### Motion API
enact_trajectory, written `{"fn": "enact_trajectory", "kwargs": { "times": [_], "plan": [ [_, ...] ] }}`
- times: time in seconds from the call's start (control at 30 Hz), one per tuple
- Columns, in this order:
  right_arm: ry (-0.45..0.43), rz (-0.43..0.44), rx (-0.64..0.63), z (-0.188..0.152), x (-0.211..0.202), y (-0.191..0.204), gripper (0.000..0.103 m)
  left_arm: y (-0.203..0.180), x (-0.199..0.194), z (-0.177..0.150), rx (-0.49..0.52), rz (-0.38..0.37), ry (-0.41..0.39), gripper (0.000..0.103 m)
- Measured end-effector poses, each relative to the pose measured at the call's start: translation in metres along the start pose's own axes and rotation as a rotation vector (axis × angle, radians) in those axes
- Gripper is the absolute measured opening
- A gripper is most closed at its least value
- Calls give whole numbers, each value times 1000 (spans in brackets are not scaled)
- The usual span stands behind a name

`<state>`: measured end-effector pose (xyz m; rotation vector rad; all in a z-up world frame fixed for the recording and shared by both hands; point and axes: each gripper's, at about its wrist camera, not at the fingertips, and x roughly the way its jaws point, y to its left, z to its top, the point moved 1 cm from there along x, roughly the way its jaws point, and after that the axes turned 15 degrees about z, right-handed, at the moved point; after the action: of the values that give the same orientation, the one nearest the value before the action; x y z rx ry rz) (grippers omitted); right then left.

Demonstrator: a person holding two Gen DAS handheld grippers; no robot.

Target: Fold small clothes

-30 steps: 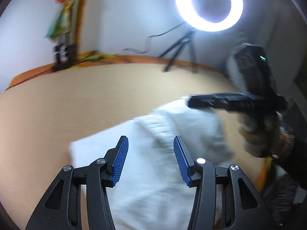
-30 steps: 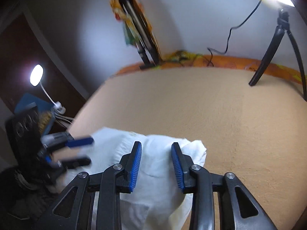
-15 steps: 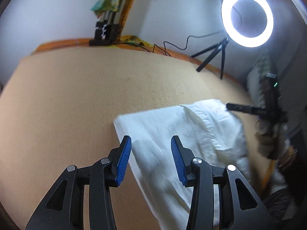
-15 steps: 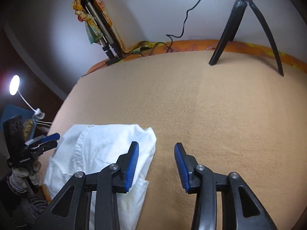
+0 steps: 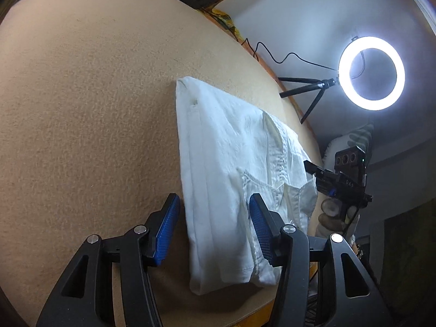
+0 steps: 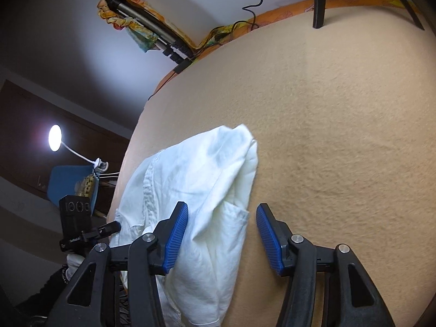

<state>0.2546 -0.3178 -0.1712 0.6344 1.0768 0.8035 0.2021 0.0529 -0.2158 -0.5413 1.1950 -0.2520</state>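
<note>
Tongs left (image 5: 214, 233) and right (image 6: 222, 238) are opening, unclamped, over folded white shirt (image 5: 231, 169).

Right tongs (image 6: 222, 235): blue-padded jaws opening, apart over the near edge of a folded white garment (image 6: 196, 179), pads not pressing the cloth. Garment lies on a tan surface (image 6: 340, 136), near its left edge. Left tongs (image 6: 109, 229) at far left beside the garment; folded tripod (image 6: 152, 32), black cable (image 6: 253, 2) and small lamp (image 6: 54, 137) behind.
</note>
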Motion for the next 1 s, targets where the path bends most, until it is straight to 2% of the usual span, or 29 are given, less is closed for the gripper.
{"fn": "enact_trajectory", "kwargs": {
  "times": [0.07, 0.17, 0.23, 0.33, 0.37, 0.47, 0.7, 0.87, 1.0],
  "plan": [
    [18, 25, 12, 0, 5, 2, 49, -4, 3, 3, 5, -2, -9, 49],
    [23, 30, 5, -2, 12, 5, 42, -13, 9, 5, 24, 9, -11, 38],
    [19, 24, 4, -4, 13, 5, 38, -17, 11, 4, 43, 30, -25, 35],
    [16, -18, -21, -6, 15, 10, 28, -21, 12, 2, 70, 55, -41, 25],
    [17, -45, -41, -6, 17, 14, 25, -26, 12, 2, 99, 77, -54, 21],
    [15, -111, -100, -9, 17, 29, 18, -43, 7, -3, 191, 138, -109, 16],
    [15, -261, -272, -15, 14, 72, 11, -82, -14, -14, 379, 203, -234, 13],
    [-4, -301, -329, -19, 3, 92, 10, -109, -25, -19, 473, 196, -292, 13],
    [-42, -323, -335, -17, -22, 98, 10, -129, -22, -22, 523, 168, -306, 12]
  ]
}}
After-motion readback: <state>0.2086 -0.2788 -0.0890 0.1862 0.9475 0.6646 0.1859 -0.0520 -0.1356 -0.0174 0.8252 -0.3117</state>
